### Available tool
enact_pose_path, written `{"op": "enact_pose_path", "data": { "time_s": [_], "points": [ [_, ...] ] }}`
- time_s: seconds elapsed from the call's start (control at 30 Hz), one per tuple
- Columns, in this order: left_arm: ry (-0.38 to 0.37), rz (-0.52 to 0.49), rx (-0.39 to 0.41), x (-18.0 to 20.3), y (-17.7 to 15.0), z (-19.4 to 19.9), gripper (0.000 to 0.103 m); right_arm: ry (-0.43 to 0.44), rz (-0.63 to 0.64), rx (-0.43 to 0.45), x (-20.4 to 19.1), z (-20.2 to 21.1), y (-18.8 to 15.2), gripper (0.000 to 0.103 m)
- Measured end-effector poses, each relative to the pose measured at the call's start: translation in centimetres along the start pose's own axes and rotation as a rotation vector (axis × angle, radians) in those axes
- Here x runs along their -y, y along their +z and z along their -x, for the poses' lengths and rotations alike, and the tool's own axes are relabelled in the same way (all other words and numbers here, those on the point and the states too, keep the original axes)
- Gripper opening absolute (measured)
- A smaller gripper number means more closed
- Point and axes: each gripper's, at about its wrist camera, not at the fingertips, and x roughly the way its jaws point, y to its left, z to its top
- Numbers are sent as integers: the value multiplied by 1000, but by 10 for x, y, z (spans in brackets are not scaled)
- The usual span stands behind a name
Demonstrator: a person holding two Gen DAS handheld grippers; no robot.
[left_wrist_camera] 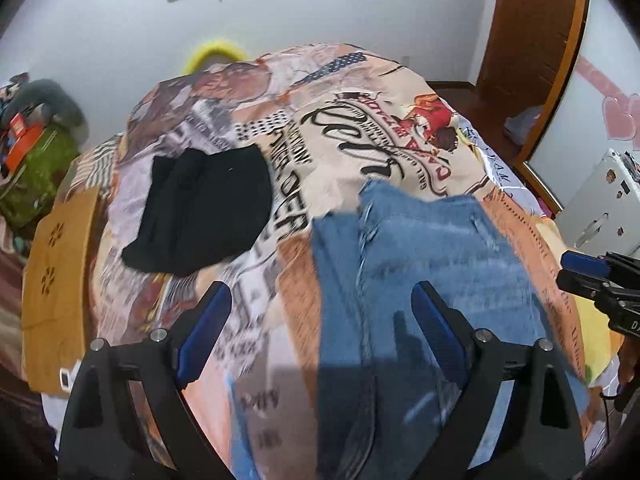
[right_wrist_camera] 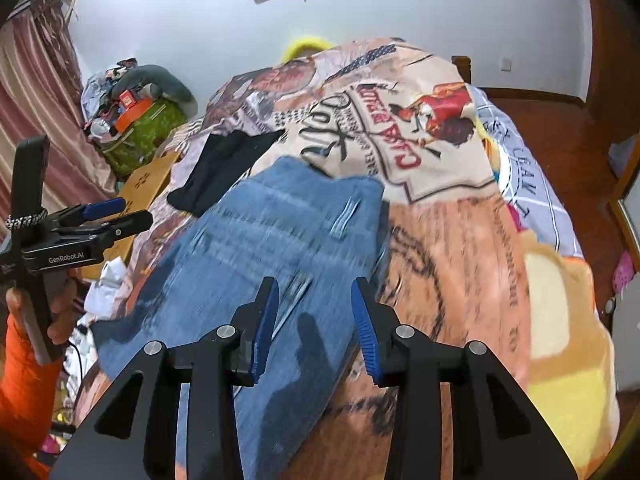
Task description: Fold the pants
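Blue jeans [left_wrist_camera: 432, 248] lie on a printed blanket [left_wrist_camera: 360, 128] covering a bed, folded lengthwise, and look blurred. My left gripper [left_wrist_camera: 320, 292] hovers over their left edge, jaws wide open, with nothing between the blue pads. In the right wrist view the jeans [right_wrist_camera: 280, 216] run from the lower left toward the middle. Above them my right gripper [right_wrist_camera: 314, 286] is open a narrower way and grips nothing. The left gripper [right_wrist_camera: 120, 216] shows at the left edge of that view, held by a hand in an orange sleeve. The right gripper [left_wrist_camera: 580, 268] pokes in at the right of the left wrist view.
A folded black garment [left_wrist_camera: 208, 208] lies on the blanket left of the jeans. Beside the bed's left side stand a yellow wooden board [left_wrist_camera: 56, 280] and a green bag [left_wrist_camera: 36, 168] piled with clutter. A white appliance [left_wrist_camera: 604, 200] and a wooden door frame [left_wrist_camera: 560, 80] are on the right.
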Motion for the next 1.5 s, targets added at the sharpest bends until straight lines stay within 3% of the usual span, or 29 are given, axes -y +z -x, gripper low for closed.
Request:
{"op": "enact_pose_path", "data": {
  "time_s": [0.2,0.33,0.6,0.77,0.8,0.93,1.07,1.23,1.33,1.5],
  "points": [
    [-43,-24,-60,12,31,-38,92,4,-27,4,19,-20,23,38],
    [-133,-8,-128,17,41,-66,92,13,-38,-17,29,-39,35,39],
    [-160,-27,-226,30,46,-111,92,58,-105,-79,51,-83,48,39],
    [-241,23,-227,26,43,-116,64,71,-104,-97,53,-100,43,39],
    [-236,1,-210,28,42,-113,55,79,-98,-84,52,-99,41,35],
    [-171,-68,-155,39,35,-103,47,59,-46,-61,42,-96,41,20],
    [-159,-52,-102,34,33,-92,28,2,32,-31,30,-89,45,14],
    [-105,-59,-25,29,28,-69,6,18,88,33,15,-72,57,10],
    [-54,-65,5,24,28,-60,3,24,106,70,11,-67,63,10],
    [-128,-10,-72,6,31,-69,3,8,87,47,16,-82,65,9]
  ]
}}
